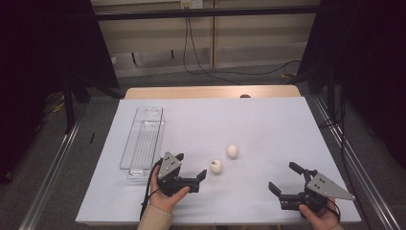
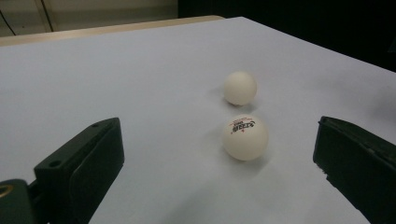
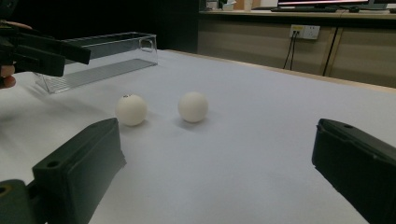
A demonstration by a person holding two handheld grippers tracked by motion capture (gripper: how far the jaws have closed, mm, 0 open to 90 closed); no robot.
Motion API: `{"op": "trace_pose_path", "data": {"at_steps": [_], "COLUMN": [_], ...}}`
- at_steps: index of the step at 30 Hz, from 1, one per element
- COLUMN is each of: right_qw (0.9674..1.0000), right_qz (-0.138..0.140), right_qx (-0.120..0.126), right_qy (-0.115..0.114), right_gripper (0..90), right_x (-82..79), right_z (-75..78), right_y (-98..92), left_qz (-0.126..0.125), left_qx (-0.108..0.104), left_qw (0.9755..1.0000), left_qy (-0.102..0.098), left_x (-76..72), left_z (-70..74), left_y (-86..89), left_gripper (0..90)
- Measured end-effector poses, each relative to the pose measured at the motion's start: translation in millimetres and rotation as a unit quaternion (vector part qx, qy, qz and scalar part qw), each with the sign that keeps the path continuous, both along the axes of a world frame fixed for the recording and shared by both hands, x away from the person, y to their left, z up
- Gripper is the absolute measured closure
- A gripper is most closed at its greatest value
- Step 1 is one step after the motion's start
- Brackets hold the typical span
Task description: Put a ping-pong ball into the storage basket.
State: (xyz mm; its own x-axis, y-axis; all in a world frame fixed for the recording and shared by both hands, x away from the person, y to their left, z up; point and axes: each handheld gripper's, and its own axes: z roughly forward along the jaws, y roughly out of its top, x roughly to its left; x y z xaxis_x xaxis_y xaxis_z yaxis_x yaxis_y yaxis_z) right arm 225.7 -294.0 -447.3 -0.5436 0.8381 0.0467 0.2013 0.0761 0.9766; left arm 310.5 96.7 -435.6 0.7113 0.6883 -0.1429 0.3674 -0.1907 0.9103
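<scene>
High view: the left gripper (image 1: 193, 166) sits at lower centre-left of the frame, held by a hand (image 1: 166, 197) that enters from the bottom edge. Its fingers are spread wide and empty, pointing right toward the near ball (image 1: 216, 166), which lies just beside the lower fingertip without touching it. The far ball (image 1: 232, 151) rests a little up and to the right of the first, the two near each other but apart. A clear bin (image 1: 143, 142) stands on the white table (image 1: 268, 124) at left of centre, its long side running up the frame, its near end just beside the left gripper.

The right gripper (image 1: 284, 177) is at lower right of the frame, fingers also wide apart and empty, well apart from both balls.

Left gripper view: the near ball (image 2: 245, 137), with red and black print on top, lies between the spread fingers, closer to the right one; the far ball (image 2: 240, 87) is just beyond it.

Right gripper view: both balls (image 3: 131, 109) (image 3: 193, 107) sit side by side at centre-left, ahead of the open fingers, with the bin (image 3: 98, 63) at upper left and the left gripper (image 3: 42, 50) at the left edge.
</scene>
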Motion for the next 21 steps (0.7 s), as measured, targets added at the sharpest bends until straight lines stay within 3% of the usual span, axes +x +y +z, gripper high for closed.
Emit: {"op": "trace_pose_path", "data": {"at_steps": [21], "right_qw": [1.0000], "right_qz": [0.002], "right_qx": [-0.002], "right_qy": [0.000], "right_gripper": [1.2], "right_x": [0.1], "right_z": [-0.3], "right_y": [0.0], "left_qz": [-0.012], "left_qx": [0.011], "left_qw": [0.9998], "left_qy": [0.014], "left_x": [4.6], "left_z": [-3.3], "left_y": [-12.2], "left_gripper": [1.9]}}
